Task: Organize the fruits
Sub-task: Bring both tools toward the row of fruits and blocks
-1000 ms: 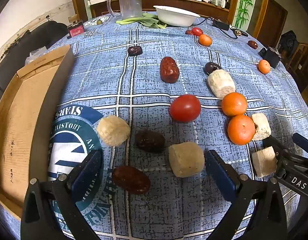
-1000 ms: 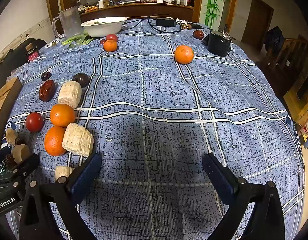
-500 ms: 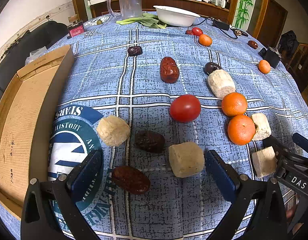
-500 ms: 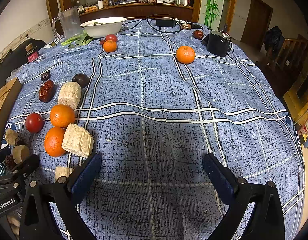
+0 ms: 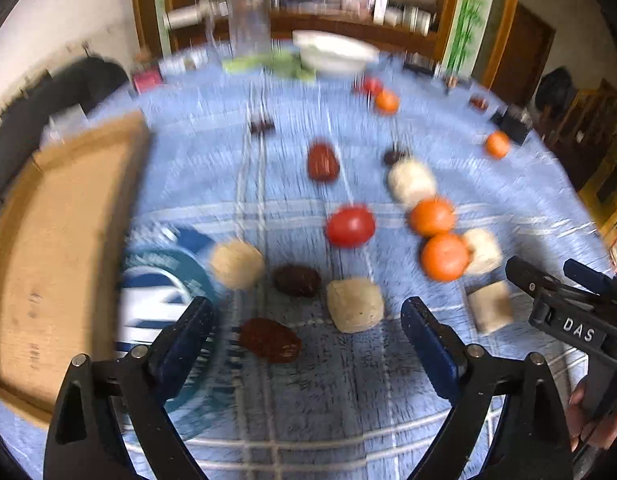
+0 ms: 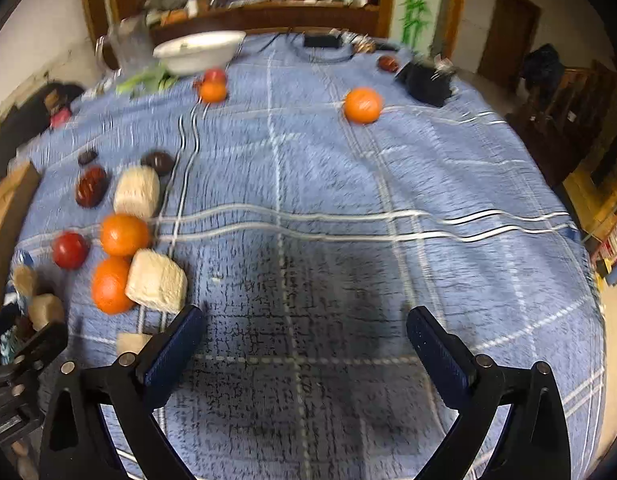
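Observation:
Fruits lie scattered on a blue plaid tablecloth (image 6: 348,184). In the left wrist view my left gripper (image 5: 308,332) is open and empty above a dark date (image 5: 270,340) and a tan chunk (image 5: 354,304). Beyond them lie another date (image 5: 296,280), a round tan piece (image 5: 237,264), a red tomato (image 5: 350,226) and two oranges (image 5: 444,256). My right gripper (image 6: 304,340) is open and empty over bare cloth; it also shows in the left wrist view (image 5: 568,300). An orange (image 6: 362,105) lies far ahead of it, and oranges (image 6: 124,234) and pale chunks (image 6: 156,280) lie to its left.
An open cardboard box (image 5: 56,240) stands at the table's left edge. A white bowl (image 6: 198,52), a clear jug (image 6: 130,46), green stalks and a black device (image 6: 426,80) stand at the far side. The view is motion-blurred.
Both grippers have lifted and tilted, so both views now show more of the room and are blurred. The fruits have not moved on the cloth.

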{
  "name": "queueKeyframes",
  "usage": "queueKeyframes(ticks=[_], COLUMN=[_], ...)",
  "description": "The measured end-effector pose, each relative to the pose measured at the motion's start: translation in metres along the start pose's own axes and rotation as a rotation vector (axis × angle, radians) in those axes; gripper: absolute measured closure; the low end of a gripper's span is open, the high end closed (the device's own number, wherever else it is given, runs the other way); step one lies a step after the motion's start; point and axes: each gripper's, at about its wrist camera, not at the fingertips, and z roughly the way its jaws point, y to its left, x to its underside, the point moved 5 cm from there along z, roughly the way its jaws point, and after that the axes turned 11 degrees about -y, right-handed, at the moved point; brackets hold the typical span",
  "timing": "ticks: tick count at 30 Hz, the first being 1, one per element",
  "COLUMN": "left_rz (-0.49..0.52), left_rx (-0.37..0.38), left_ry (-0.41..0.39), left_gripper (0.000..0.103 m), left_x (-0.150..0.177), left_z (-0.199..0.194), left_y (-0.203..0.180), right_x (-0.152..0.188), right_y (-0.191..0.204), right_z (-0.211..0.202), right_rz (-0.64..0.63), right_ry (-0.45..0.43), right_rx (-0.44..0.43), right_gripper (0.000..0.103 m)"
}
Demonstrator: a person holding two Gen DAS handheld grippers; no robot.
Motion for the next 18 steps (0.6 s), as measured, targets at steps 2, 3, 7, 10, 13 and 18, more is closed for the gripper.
queueKeyframes(ticks=[2,3,7,10,13,18], left_rz=[0.012,0.009,-0.03,-0.046,-0.055,-0.039], left_rx=[-0.024,-0.031,-0.076,-0.13,-0.128,-0.093], left_ry=[-0.103,-0.164,-0.343,-0.426,-0.447,-0.403], left_gripper=[0.008,0.008,0.008,0.002,0.001,0.001], left_x=[-0.009,-0.013,-0.023,-0.027,-0.028,-0.02], left_z=[-0.03,-0.049,-0.105,-0.13,-0.143,-0.147], left_y=[0.005,0.008,0.024,0.036,0.045,0.047], right_x=[-0.008,-0.01,-0.01,0.0,0.009,0.013], right_y=[0.002,0.004,0.016,0.024,0.035,0.049], right_z=[-0.025,-0.037,-0.09,-0.114,-0.122,-0.127], right_rz=[0.015,0.018,0.038,0.059,0.064,0.048], right_ry=[-0.071,-0.106,-0.264,-0.351,-0.358,-0.339], right_rx=[-0.011,-0.015,-0.022,0.006,0.011,-0.014], right_gripper=[0.001,0.001,0.001,0.001,0.001,0.001])
